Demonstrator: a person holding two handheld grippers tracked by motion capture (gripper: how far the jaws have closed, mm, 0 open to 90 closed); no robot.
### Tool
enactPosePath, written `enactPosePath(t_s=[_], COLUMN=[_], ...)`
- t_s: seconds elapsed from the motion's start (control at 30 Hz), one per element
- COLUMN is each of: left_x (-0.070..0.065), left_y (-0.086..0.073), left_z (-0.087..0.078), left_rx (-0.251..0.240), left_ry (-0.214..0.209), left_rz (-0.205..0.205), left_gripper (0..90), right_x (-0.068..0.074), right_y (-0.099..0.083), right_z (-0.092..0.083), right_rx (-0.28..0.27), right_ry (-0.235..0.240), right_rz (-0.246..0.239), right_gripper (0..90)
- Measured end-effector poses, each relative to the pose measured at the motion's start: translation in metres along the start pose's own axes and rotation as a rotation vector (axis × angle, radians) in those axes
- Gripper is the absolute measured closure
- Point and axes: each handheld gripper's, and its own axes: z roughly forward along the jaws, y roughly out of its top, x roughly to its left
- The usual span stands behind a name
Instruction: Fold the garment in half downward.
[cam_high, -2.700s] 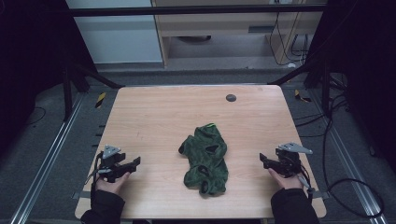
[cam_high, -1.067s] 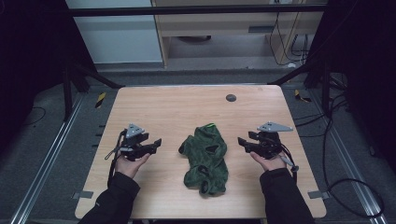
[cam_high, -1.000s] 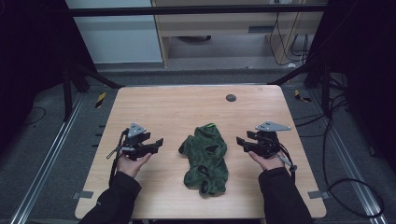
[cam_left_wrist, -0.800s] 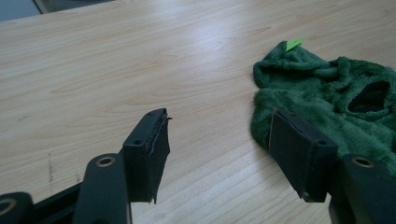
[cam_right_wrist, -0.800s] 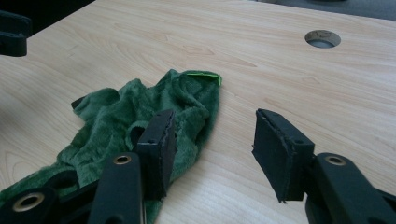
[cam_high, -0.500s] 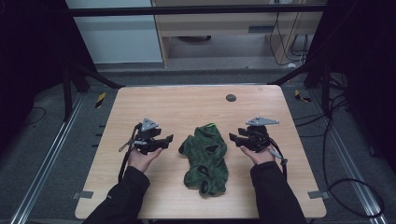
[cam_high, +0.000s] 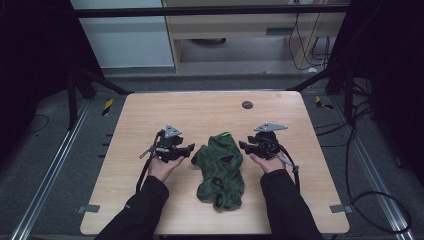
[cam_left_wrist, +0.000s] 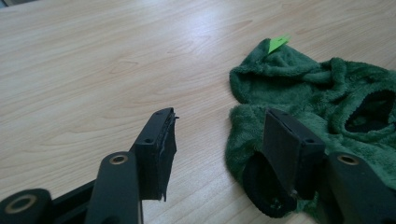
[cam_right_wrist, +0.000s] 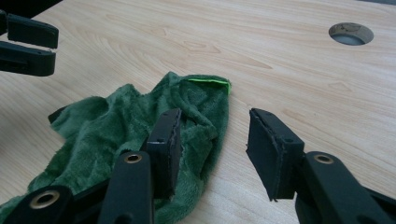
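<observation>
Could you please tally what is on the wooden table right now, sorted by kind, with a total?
Green fleece garment: 1
Handheld grippers: 2, the left gripper and the right gripper, both open at the garment's edges
Round cable hole in the table: 1
Total: 4

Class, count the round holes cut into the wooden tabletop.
1: a round hole near the table's far edge, beyond the green fleece garment. Others could lie hidden under it.
</observation>
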Motion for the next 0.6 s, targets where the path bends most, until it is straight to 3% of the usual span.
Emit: enactPosePath(t_s=[0.6], left_x=[-0.004], left_y=[0.008], left_z=[0.029], left_rx=[0.044], left_ry=[-0.029], left_rz=[0.013], left_gripper=[46.0], right_x=[-0.003], right_y=[-0.005], right_z=[0.029], right_rx=[0.043], right_ry=[-0.004], right_rz=[0.026], right_gripper=[55.5])
